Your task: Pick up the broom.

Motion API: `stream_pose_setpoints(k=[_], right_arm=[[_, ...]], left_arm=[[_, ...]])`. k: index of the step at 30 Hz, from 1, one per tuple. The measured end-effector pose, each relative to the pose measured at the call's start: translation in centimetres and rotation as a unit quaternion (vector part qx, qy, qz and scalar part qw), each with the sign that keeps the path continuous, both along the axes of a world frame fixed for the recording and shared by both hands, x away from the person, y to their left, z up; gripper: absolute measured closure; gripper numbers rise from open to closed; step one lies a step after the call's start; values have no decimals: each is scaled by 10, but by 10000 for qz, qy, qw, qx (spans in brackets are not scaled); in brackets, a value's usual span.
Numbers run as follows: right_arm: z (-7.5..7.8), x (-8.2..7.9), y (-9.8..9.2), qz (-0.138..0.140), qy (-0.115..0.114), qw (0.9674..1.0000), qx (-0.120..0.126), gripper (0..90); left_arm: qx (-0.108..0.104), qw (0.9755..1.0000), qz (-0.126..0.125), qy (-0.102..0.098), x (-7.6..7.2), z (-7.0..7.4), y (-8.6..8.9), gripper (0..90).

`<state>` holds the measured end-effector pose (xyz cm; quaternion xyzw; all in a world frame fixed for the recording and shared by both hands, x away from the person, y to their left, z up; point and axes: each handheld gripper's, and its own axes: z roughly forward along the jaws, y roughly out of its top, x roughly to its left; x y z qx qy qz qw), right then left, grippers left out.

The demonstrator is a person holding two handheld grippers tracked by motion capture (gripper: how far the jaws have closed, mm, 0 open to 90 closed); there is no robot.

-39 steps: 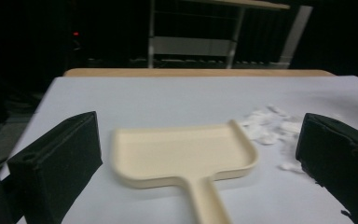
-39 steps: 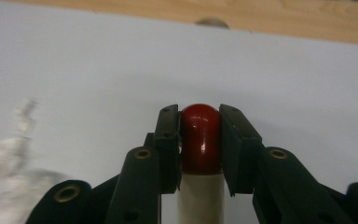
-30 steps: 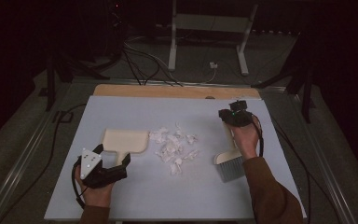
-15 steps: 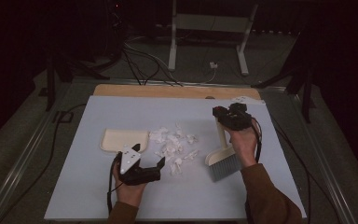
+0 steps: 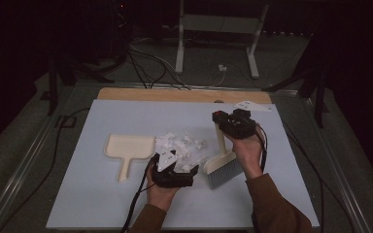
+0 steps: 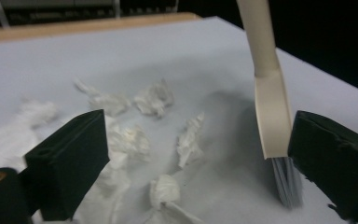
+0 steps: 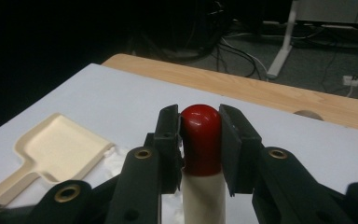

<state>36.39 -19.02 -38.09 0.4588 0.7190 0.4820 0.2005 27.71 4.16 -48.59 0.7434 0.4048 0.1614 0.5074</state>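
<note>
Bench (image 5: 102, 204): pale blue sheet, wooden edge at the top; dark room, cables and a stand behind.
Paper scraps (image 5: 182, 145): frame centre.
Dustpan (image 5: 128, 147): centre-left.
Brush (image 5: 222, 164): right tongs (image 7: 200, 140) clamped on its red-tipped handle.
Left tongs (image 6: 198, 163): apart, just been closing, bare, beside scraps.
Scrap count unclear.

The right gripper (image 7: 200, 140) is clamping its two black fingers (image 7: 169, 140) on the red cap of a cream brush handle (image 7: 201, 144), which is standing upright between them. Beyond, to the left, a cream dustpan (image 7: 58, 149) is lying flat on the pale surface (image 7: 121, 98), with white paper scraps (image 7: 121, 158) touching its open edge.
</note>
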Motion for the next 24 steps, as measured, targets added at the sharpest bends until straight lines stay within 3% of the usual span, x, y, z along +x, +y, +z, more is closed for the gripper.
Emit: stream_pose_setpoints(k=[6, 9, 13, 18, 22, 24], right_arm=[[2, -4, 6, 100, -15, 9999, -11, 714], [3, -6, 8, 41, -118, 9998, -129, 713], [5, -7, 5, -6, -144, 9998, -109, 714], [5, -7, 3, -61, -145, 9999, -20, 714], [7, -11, 6, 12, -161, 9998, 87, 714], [9, -13, 6, 41, -189, 9997, 137, 714]], left_arm=[[-83, 9989, -335, 312, 10, -8, -17, 173], [-277, 9977, -501, 352, 12, -7, -22, 262], [-512, 9963, -588, 367, 14, -5, -21, 301], [-447, 9951, -822, 304, 11, -5, -29, 306], [-445, 9936, -964, 390, 15, -9, -36, 366], [-499, 9915, -1097, 487, 19, -12, -39, 418]])
